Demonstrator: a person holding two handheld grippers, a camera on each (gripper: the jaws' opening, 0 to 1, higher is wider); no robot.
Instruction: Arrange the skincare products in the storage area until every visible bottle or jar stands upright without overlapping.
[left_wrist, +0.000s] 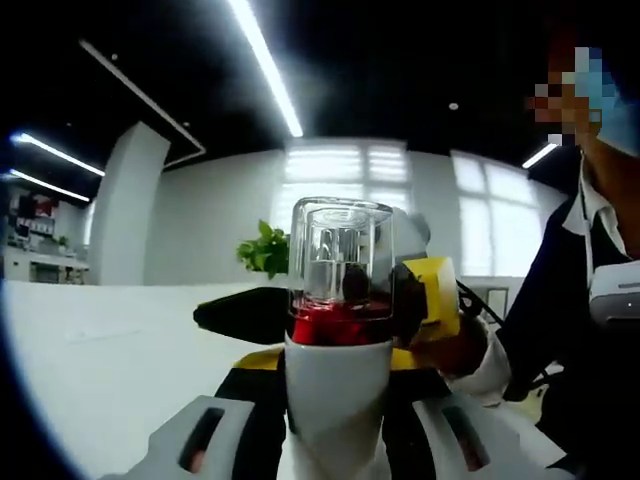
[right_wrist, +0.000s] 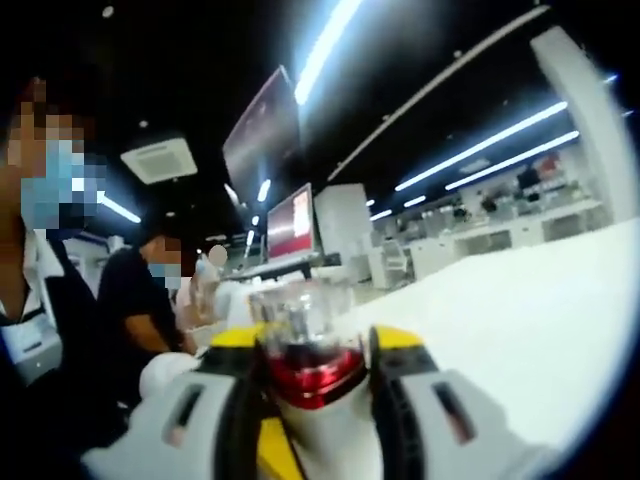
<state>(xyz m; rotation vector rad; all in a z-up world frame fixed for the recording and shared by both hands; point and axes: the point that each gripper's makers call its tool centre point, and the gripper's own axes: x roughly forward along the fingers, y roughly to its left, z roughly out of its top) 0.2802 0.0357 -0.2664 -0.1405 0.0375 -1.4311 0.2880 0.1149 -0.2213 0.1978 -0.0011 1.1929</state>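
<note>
Both the left tongs (left_wrist: 335, 420) and the right tongs (right_wrist: 318, 400) clamp one white bottle (left_wrist: 338, 385) with a clear cap (left_wrist: 340, 255), held upright above the bare white worktop (left_wrist: 100, 360). Ceiling strip lights (left_wrist: 265, 65), a white pillar (left_wrist: 128, 205), bright windows (left_wrist: 490, 230) and a potted plant (left_wrist: 264, 249) stand behind.

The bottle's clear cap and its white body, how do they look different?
The clear cap is see-through and sits on top; the white body is solid white and sits below. The cap is narrower, the body flares wider downward. A red band parts them. Both are round and stand upright between the left hand-held gripper jaws.
</note>
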